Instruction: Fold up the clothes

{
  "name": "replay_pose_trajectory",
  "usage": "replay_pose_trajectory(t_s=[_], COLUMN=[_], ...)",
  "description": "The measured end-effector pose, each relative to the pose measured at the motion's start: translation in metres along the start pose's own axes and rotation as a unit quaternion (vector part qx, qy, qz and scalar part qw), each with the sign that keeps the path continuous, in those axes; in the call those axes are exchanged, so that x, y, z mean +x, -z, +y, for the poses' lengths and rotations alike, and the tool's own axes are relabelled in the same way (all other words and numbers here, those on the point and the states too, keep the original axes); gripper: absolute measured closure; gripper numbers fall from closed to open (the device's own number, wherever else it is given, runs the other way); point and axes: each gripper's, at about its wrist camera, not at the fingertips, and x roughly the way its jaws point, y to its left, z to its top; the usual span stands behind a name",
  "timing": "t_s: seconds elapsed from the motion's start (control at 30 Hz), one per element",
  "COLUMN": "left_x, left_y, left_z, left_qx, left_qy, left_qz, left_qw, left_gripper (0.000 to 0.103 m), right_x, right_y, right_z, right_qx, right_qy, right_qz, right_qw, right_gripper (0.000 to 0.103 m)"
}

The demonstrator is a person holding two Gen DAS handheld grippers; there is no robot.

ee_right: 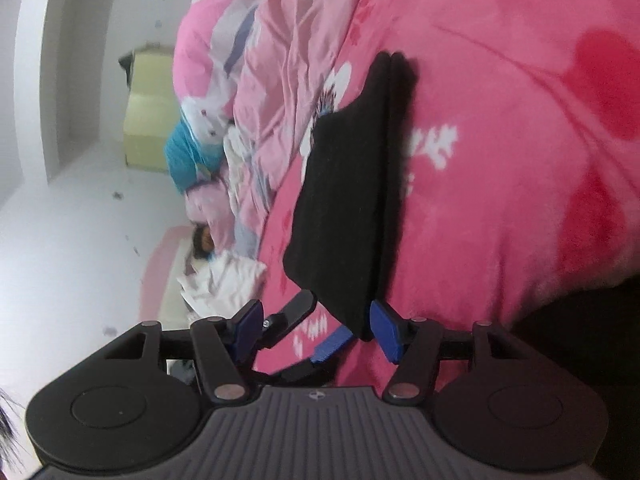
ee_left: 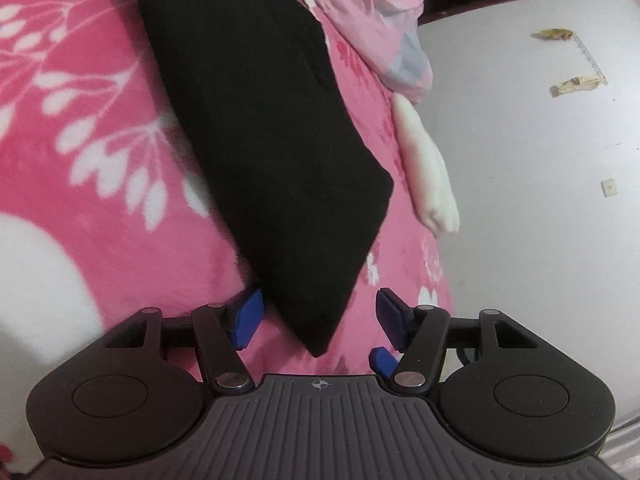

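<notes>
Looking at both wrist views, the folded black cloth (ee_left: 276, 152) lies on the pink bed (ee_left: 80, 140), long axis running from lower centre toward the upper left. Left claw (ee_left: 318, 320) and right claw (ee_right: 316, 330) both stand apart, each straddling its near corner, gripping nothing.

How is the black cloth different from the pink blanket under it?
The black cloth is plain and dark; the pink blanket has white flowers. The black cloth is small and folded into a neat shape; the pink blanket spreads wide beneath it. Both are soft fabric lying on the bed.
</notes>
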Motion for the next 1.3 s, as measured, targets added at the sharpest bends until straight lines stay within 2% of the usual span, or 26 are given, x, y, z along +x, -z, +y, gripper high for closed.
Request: replay_pose_trajectory(t_s=[0.17, 0.43, 0.53, 0.6, 0.67, 0.73, 0.83, 1.03, 1.3], left_x=[0.004, 0.013, 0.018, 0.019, 0.017, 0.012, 0.003, -0.005, -0.002], left_y=[0.01, 0.029, 0.03, 0.028, 0.024, 0.02, 0.009, -0.012, -0.018], left_z=[0.002, -0.015, -0.019, -0.019, -0.016, -0.019, -0.024, -0.029, -0.032], left_qx=[-0.008, 0.029, 0.039, 0.044, 0.037, 0.039, 0.022, -0.015, -0.021], left_qy=[0.015, 0.002, -0.01, -0.035, -0.046, -0.046, -0.025, 0.009, 0.018], left_qz=[-0.024, -0.073, -0.074, -0.076, -0.071, -0.067, -0.063, -0.059, -0.052], left_qw=[0.9996, 0.9969, 0.9964, 0.9956, 0.9957, 0.9959, 0.9974, 0.9981, 0.9983], left_gripper=[0.044, 0.046, 0.059, 0.087, 0.095, 0.097, 0.098, 0.098, 0.098], right_x=[-0.015, -0.031, -0.034, -0.034, -0.034, -0.033, -0.024, 0.018, 0.065], right_y=[0.004, -0.004, -0.011, -0.018, -0.025, -0.035, -0.054, -0.092, -0.127], right_z=[-0.007, -0.013, -0.013, -0.011, -0.009, -0.004, 0.0, -0.011, -0.021], right_qx=[0.012, 0.021, 0.018, 0.009, 0.001, -0.014, -0.014, 0.042, 0.08], right_qy=[-0.024, -0.047, -0.047, -0.033, -0.019, -0.002, 0.015, 0.059, 0.081], right_qz=[-0.032, -0.083, -0.102, -0.113, -0.124, -0.131, -0.125, -0.087, -0.047], right_qw=[0.999, 0.995, 0.994, 0.993, 0.992, 0.991, 0.992, 0.994, 0.992], right_gripper=[0.041, 0.043, 0.044, 0.046, 0.046, 0.046, 0.046, 0.046, 0.049])
